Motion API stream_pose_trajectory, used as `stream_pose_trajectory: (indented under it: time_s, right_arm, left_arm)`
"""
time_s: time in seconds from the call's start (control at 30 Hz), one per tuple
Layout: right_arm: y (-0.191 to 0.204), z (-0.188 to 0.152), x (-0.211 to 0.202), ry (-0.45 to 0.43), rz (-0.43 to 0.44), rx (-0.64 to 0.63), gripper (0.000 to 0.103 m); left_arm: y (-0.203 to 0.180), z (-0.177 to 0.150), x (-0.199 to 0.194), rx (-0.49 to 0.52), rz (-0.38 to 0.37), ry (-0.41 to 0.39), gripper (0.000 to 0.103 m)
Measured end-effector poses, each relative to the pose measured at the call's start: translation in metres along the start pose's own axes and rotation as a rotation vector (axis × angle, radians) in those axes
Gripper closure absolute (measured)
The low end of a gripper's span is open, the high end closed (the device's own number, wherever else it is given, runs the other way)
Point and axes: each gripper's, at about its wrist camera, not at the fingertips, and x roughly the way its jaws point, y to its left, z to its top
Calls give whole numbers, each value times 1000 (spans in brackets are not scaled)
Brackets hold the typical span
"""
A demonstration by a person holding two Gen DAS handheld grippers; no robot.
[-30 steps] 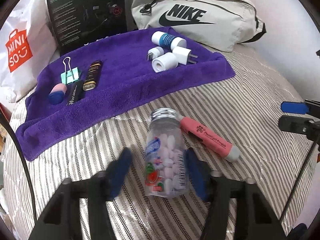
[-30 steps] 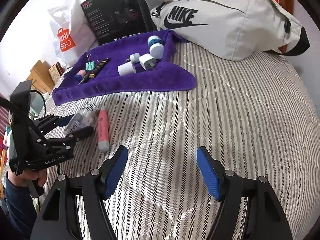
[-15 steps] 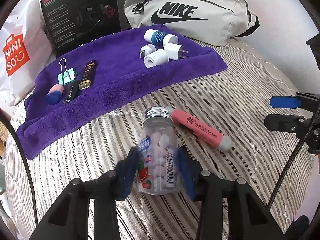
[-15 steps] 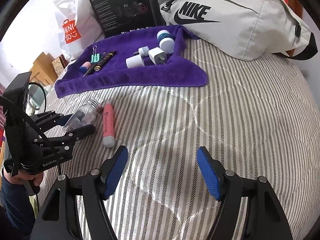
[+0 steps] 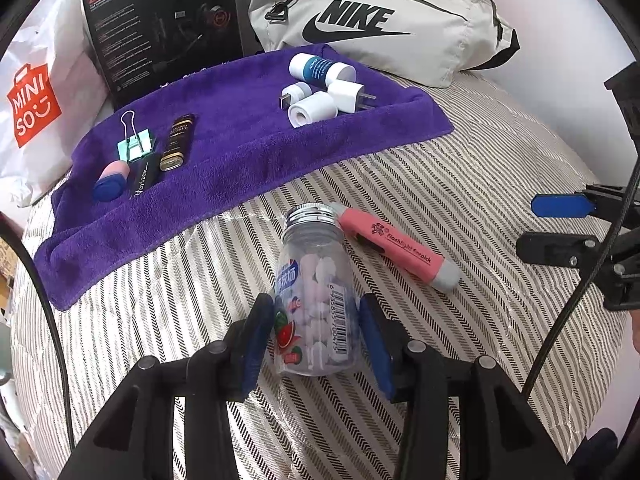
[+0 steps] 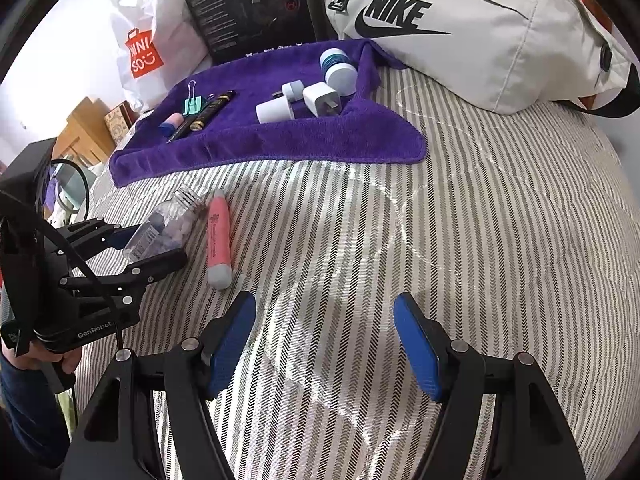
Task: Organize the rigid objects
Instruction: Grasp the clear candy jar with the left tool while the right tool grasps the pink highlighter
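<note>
- The left gripper [image 5: 316,330] pinches a clear candy jar [image 5: 314,292], barcode and watermelon label showing, as it lies on the striped bedspread [image 6: 480,220].
- A pink pen [image 5: 396,250] marked "Flashlight Scratch" lies just beside the jar.
- The right gripper [image 6: 324,340] hangs spread wide over bare quilt, holding nothing.
- A purple towel [image 5: 248,152] carries a binder clip [image 5: 134,142], a white charger plug [image 5: 346,96] and a black tube lettered "Horizon" [image 5: 144,174].
- Behind stand a Nike bag [image 5: 380,24] and a Miniso bag [image 5: 32,108].
</note>
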Motion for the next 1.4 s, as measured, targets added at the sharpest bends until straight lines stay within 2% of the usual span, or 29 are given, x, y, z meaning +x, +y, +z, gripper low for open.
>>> stream_pose_trajectory:
  time_s: [0.2,0.47,0.7,0.87,1.03,1.07,1.17,1.27,1.4]
  right_arm:
    - [5,1,3,4,9,-12,32]
    - [32,15,8,-23,48,-73,32]
    - [69,25,28,-29,92,-191,34]
    - [84,25,49,8,75,-263,55]
    - [99,19,53,-31,-21,-369,63]
    - [101,18,53,-39,-21,-387,72]
    - [100,17,51,-44,-14,-397,87]
    - [88,21,48,-28,6,-347,87]
    - [76,19,41,-15,-49,-333,86]
  left_arm:
    - [7,1,0,-36,-31,-13,64]
    - [48,-6,-12,-118,44,-22,64]
    - [76,-14,-19,-177,62,-26,64]
    - [84,-18,-18,-192,49,-31,64]
    - [90,-24,-17,-226,28,-34,64]
    - [91,-25,-16,-230,23,-32,64]
    - [94,-29,-15,-238,22,-26,64]
    - [98,-30,-16,-247,19,-30,64]
    - [101,-30,-18,-250,20,-36,64]
